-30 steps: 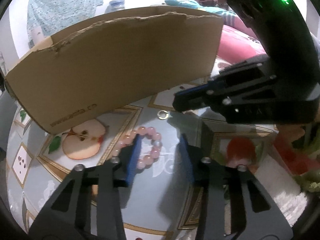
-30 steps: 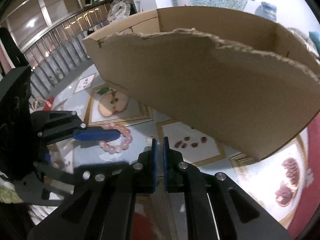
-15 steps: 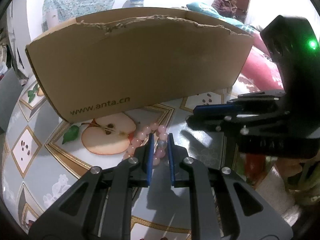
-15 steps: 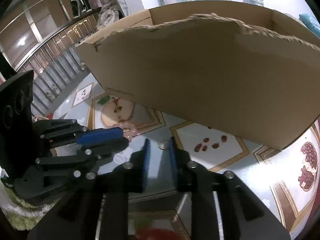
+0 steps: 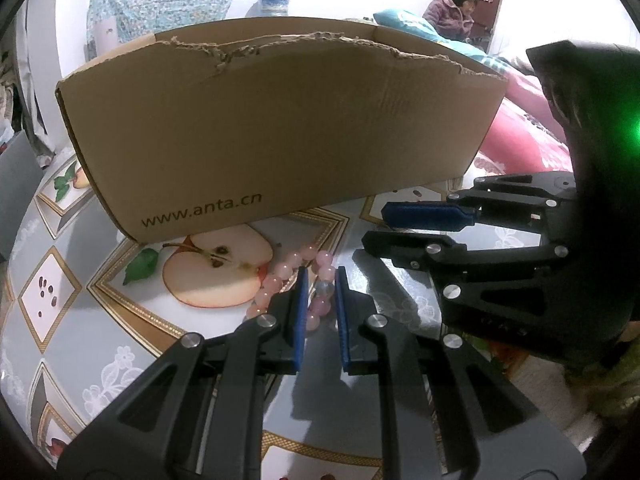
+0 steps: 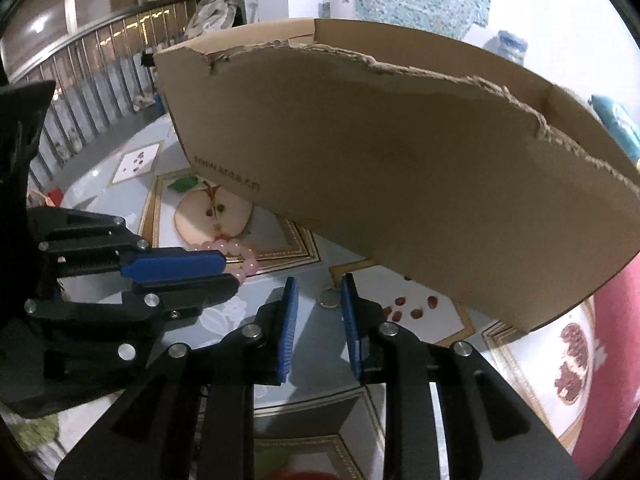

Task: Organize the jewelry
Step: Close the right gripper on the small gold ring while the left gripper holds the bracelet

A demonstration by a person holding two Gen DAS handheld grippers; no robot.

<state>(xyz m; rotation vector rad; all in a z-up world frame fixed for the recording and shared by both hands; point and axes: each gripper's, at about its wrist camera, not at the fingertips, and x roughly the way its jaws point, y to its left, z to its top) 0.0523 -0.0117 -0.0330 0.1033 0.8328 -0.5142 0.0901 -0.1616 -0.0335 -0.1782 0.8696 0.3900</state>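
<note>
left gripper (image 5: 321,280) jaws have closed, seemingly pinching the bead bracelet (image 5: 298,280).

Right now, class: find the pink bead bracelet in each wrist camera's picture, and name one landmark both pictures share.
Left wrist view: the pink bead bracelet lies low and centre, its right side between the left gripper fingers.
Right wrist view: the bracelet lies left of centre, partly hidden behind the left gripper.
Shared landmark: the printed apple half on the tablecloth, beside the bracelet.

Pink bead bracelet (image 5: 298,276) beside small ring (image 6: 329,296)
</note>
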